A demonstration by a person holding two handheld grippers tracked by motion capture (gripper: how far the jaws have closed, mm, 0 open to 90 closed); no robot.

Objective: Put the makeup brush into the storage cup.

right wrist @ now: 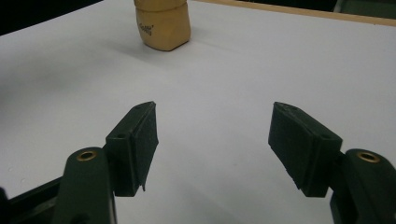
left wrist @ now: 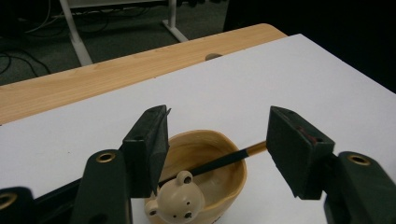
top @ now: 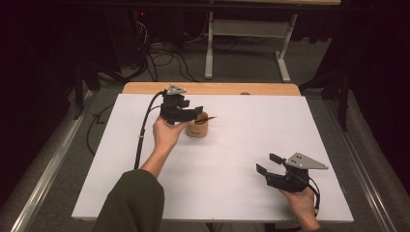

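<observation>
Hovering: left gripper [left wrist: 215, 154], jaws spread wide, gripping nothing, above tan bear-faced cup [left wrist: 205, 186] near the white mat's [top: 232, 193] far edge, dark stick [left wrist: 224, 161] leaning inside. Idling: right gripper [top: 269, 163], agape, empty. Probably pending: descending, closing on stick.

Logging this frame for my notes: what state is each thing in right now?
Left claw: open, jaws either side of the cup's mouth.
Right claw: open, holding nothing, above the white sheet.
Cup: upright.
Pen: leaning inside the cup, bear-topped end at the rim.
</observation>
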